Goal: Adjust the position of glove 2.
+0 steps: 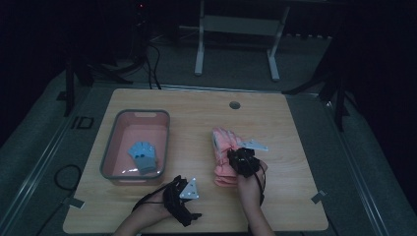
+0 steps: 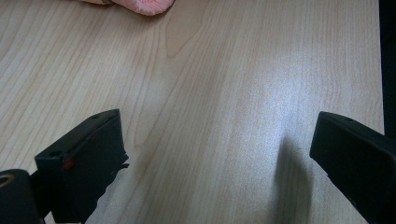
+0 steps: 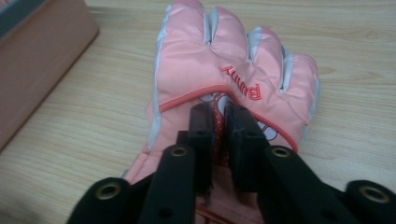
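Two black jaws of the left gripper [image 2: 217, 154] rise from the bottom corners, set wide apart with bare table between them. The pale wooden table [image 2: 224, 84], its grain running lengthwise away from the jaws, lies close beneath. Far ahead of the left-hand jaw, at the top edge, peeks the rounded tip of a pink glove [image 2: 147, 4].

Glove [image 1: 223, 156] on table [image 1: 196, 105], right of bin [image 1: 112, 145]; second glove [image 1: 143, 156] in bin
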The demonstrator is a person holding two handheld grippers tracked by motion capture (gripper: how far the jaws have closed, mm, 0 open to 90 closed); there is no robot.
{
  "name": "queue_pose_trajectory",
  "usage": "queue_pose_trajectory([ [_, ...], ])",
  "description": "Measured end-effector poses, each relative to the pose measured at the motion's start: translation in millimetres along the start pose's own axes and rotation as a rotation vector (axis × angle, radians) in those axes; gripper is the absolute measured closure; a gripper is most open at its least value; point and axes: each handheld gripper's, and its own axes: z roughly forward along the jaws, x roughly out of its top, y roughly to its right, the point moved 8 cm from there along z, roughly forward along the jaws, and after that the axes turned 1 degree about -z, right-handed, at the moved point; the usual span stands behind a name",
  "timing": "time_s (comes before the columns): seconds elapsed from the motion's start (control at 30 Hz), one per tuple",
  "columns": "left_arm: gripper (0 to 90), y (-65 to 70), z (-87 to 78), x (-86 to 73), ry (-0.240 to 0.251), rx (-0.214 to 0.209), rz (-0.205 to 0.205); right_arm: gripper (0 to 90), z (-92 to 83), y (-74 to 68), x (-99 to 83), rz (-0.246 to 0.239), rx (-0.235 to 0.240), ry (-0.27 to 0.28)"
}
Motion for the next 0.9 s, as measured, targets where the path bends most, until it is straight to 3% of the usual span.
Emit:
queue_pose_trajectory([
  [0.2,3.3,-0.9,-0.2,-0.7,-0.006,0.003,0.002,67.1,-6.7,2.3,5.7,-0.006,0.048,0.009],
  [0.23,3.3,-1.3,-0.2,-1.2,-0.008,0.002,0.000,58.8,-12.4,4.8,10.7,-0.020,0.062,0.019],
  [0.27,3.3,-1.5,-0.3,-1.4,-0.009,0.003,0.001,58.8,-12.4,4.8,10.7,-0.020,0.062,0.019],
  [0.33,3.3,-3.1,-1.2,-1.9,-0.009,0.008,-0.005,49.8,-17.4,7.5,15.9,-0.029,0.078,0.028],
  [0.43,3.3,-3.4,-1.3,-1.7,-0.007,0.009,-0.013,46.5,-18.5,8.5,17.2,-0.042,0.083,0.021],
  [0.47,3.3,-3.5,-1.4,-1.9,-0.011,0.010,-0.011,39.4,-22.3,10.2,21.0,-0.063,0.101,0.021],
  [0.7,3.4,-1.9,1.7,-2.4,-0.017,0.000,-0.018,21.0,-39.3,15.0,29.1,-0.093,0.184,0.032],
  [0.8,4.2,-1.8,2.7,-2.3,-0.023,0.000,-0.022,18.5,-43.2,17.3,30.8,-0.126,0.182,0.043],
  [0.9,4.4,-1.2,1.1,3.0,-0.002,-0.005,-0.043,15.5,-49.9,25.2,32.3,-0.191,0.188,0.051],
])
